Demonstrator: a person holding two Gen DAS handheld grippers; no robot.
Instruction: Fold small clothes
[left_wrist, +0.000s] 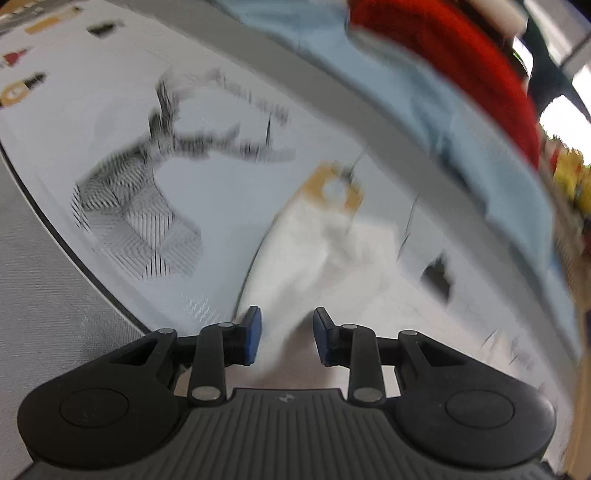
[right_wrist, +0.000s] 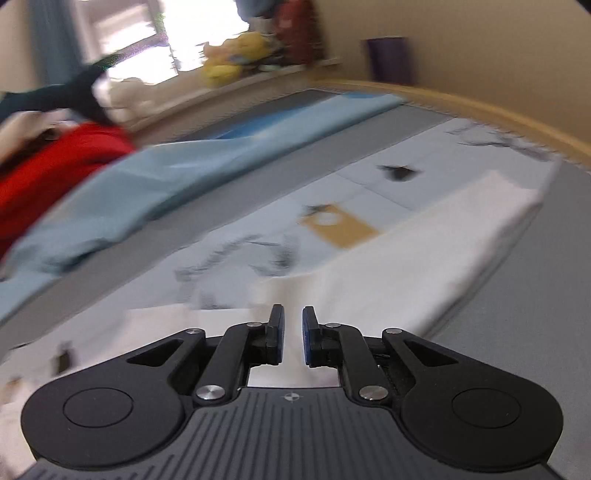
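A white garment lies on a pale printed sheet, bunched into a ridge that runs toward my left gripper. That gripper is open, and a fold of the white cloth sits between its blue pads without being pinched. In the right wrist view the same white garment lies folded in a long strip along the sheet's right edge. My right gripper hovers over its near end, jaws slightly apart with nothing between them. Both views are motion-blurred.
A light blue cloth and a red garment lie at the far side of the grey surface. Yellow items and a purple bin stand by the wall.
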